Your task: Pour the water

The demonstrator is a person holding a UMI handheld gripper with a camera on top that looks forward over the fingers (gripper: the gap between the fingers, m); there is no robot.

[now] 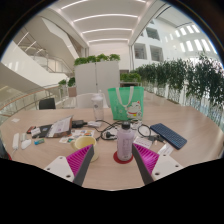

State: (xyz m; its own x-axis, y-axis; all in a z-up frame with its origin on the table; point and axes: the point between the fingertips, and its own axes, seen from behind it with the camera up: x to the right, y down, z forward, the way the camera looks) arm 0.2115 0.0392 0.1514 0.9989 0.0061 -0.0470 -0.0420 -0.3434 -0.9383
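1. Gripper view: the claw (113, 160) is spread wide and holds nothing.
2. A clear bottle (125, 141) stands upright on the tabletop (185, 160), between and just beyond the fingers, a gap either side.
3. A green bag (124, 102) stands behind it.

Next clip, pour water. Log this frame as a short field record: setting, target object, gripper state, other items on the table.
setting: indoor atrium, wooden table, plants behind
target: clear plastic bottle with a pink base, upright on the table
gripper: open, pink pads either side of the bottle, gaps visible, not gripping
bottle position: between the fingertips, slightly ahead
other items: green bag beyond the bottle, dark tablet to its right, cables and papers to its left
pouring: not started
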